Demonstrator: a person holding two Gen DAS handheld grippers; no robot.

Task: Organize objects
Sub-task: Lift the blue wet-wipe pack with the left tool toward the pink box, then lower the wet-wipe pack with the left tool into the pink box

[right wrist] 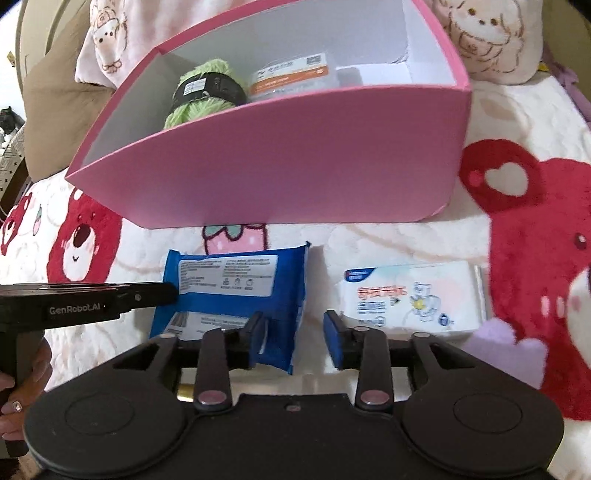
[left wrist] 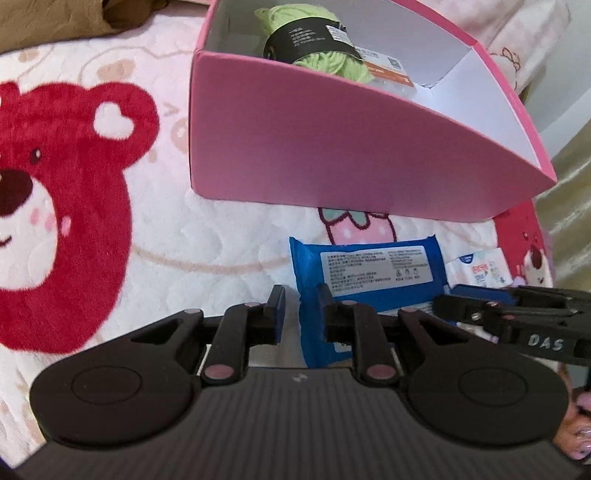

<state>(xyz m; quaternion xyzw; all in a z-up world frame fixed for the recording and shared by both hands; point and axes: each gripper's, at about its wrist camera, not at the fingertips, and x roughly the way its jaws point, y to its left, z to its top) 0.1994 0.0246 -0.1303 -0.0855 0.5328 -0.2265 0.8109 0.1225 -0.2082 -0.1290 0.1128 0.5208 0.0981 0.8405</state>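
Observation:
A pink box [left wrist: 332, 147] [right wrist: 295, 158] stands on the blanket and holds a green yarn skein [left wrist: 347, 66] [right wrist: 192, 107] and a clear tub with an orange label [left wrist: 388, 70] [right wrist: 288, 79]. In front of it lie a blue wipes pack [left wrist: 369, 269] [right wrist: 236, 280] and a white tissue pack [left wrist: 480, 269] [right wrist: 413, 299]. My left gripper [left wrist: 299, 295] [right wrist: 162, 291] is shut, hovering at the blue pack's left edge. My right gripper [right wrist: 293, 325] [left wrist: 439, 302] is open over the blue pack's right corner, and its pads press on nothing.
The pink blanket [left wrist: 203, 240] with red bear prints covers the whole surface. A plush pillow [right wrist: 487, 40] lies behind the box on the right, and a brown cushion [left wrist: 55, 18] on the left. A person's hand [right wrist: 22, 387] holds the left gripper's handle.

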